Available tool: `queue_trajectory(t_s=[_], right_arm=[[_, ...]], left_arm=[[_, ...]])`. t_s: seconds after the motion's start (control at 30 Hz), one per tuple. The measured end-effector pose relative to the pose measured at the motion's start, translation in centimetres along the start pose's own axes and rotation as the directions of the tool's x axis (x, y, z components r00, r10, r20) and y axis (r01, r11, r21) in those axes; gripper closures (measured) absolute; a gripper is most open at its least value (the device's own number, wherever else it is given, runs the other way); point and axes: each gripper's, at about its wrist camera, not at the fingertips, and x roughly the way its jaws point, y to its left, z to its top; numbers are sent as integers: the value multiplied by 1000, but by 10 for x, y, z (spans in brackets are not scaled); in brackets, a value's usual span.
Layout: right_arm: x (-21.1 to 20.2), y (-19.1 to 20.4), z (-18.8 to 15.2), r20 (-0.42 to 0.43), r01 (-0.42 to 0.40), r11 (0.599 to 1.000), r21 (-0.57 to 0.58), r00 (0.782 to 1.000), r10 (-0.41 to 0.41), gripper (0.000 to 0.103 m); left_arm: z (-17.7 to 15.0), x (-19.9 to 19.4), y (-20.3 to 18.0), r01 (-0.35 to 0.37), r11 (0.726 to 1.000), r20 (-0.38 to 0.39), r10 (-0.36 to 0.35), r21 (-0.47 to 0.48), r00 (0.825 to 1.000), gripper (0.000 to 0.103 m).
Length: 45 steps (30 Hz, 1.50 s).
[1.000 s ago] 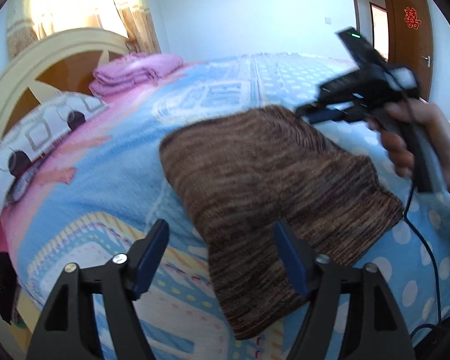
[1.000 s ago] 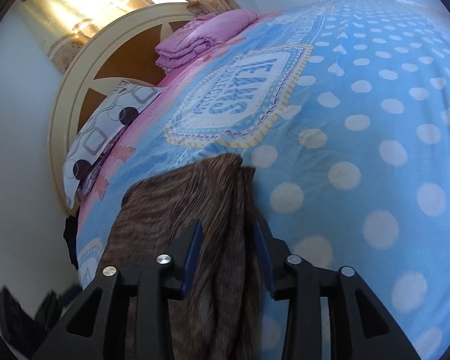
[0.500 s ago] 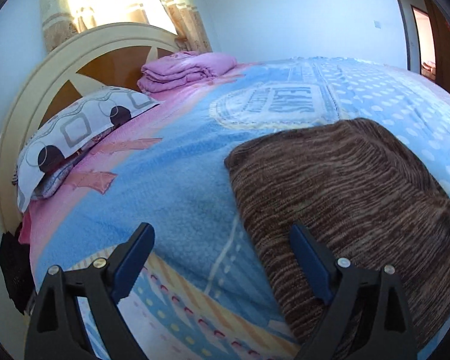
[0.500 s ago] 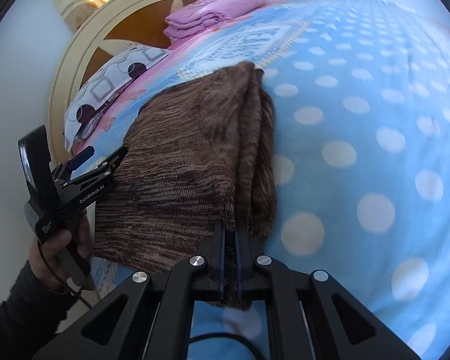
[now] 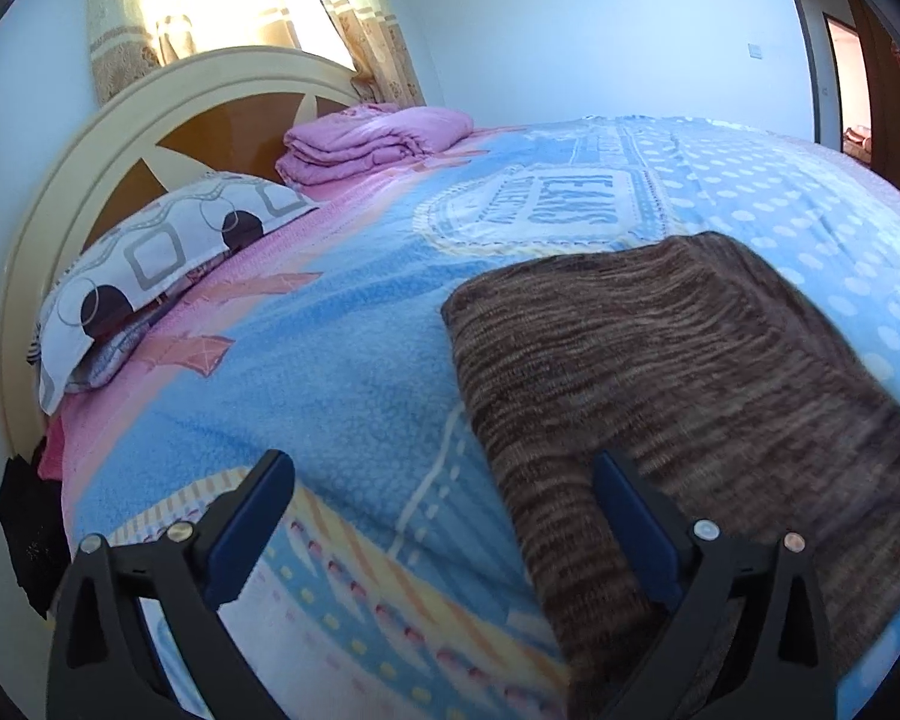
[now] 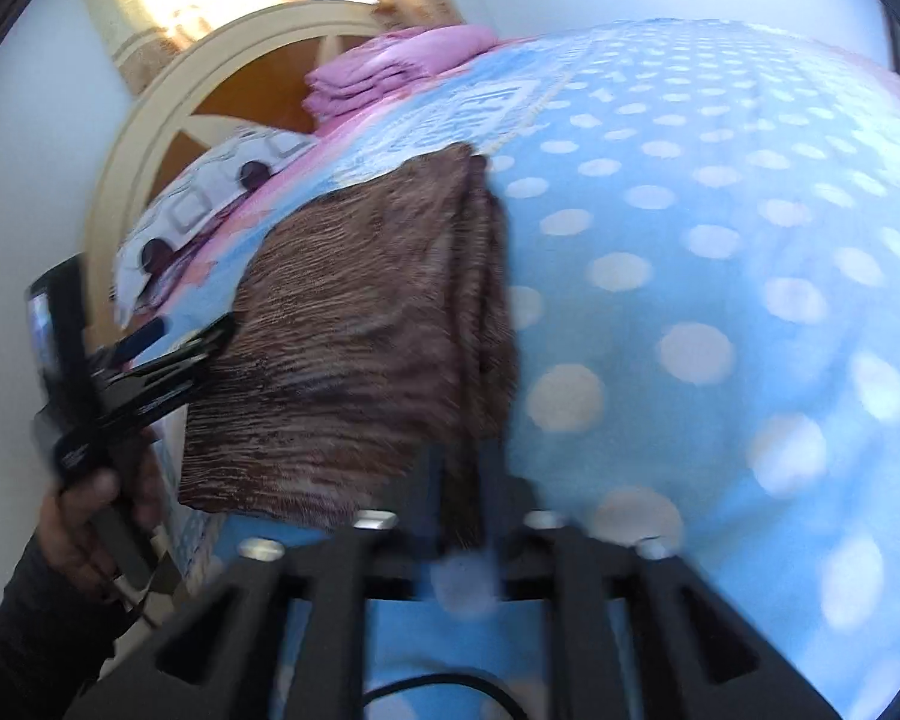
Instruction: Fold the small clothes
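Note:
A brown knitted garment [image 5: 678,372] lies folded on the blue bedspread [image 5: 342,372], near the bed's edge. My left gripper [image 5: 444,510] is open, its right finger [image 5: 636,528] at the garment's left edge, its left finger over bare bedspread. In the right wrist view the garment [image 6: 360,330] is blurred; my right gripper [image 6: 459,492] is shut on its near right corner. The left gripper [image 6: 192,354] also shows there in a hand, at the garment's left side.
A folded pink blanket [image 5: 372,141] and a patterned pillow [image 5: 150,264] lie by the cream headboard [image 5: 120,138]. Dotted bedspread [image 6: 720,276] stretches right of the garment. A doorway [image 5: 852,102] stands far right. Dark clothing [image 5: 24,534] hangs at the bed's left side.
My right gripper has shut on the garment's near right corner and pulled back towards the bed's edge. My left gripper has swung left to the garment's left edge, still open.

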Motion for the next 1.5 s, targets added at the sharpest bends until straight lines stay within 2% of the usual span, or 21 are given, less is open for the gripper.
queue_trajectory(t_s=[0.03, 0.07, 0.27, 0.37, 0.5, 1.5], right_arm=[[-10, 2, -3, 22, 12, 1000, -1, 1000, -12, 55], [-19, 5, -5, 47, 19, 1000, -10, 999, -18, 53], [-71, 36, -9, 178, 101, 991, -88, 980, -84, 52], [-95, 52, -9, 253, 122, 984, -132, 964, -86, 50], [-113, 65, -8, 314, 154, 975, -162, 944, -97, 48], [-131, 82, -12, 359, 164, 967, -193, 929, -86, 47]], left_arm=[[-1, -8, 0, 4, 1000, 3, -4, 8, 1000, 1], [-2, -18, 1, 11, 1000, 11, -11, 19, 1000, 1], [-5, -91, 5, 92, 994, 133, -99, 53, 986, 0], [3, -109, 2, 134, 990, 162, -140, 45, 977, 0], [9, -125, 2, 150, 987, 197, -157, 49, 968, 0], [8, -132, 8, 145, 989, 195, -147, 27, 970, 0]])
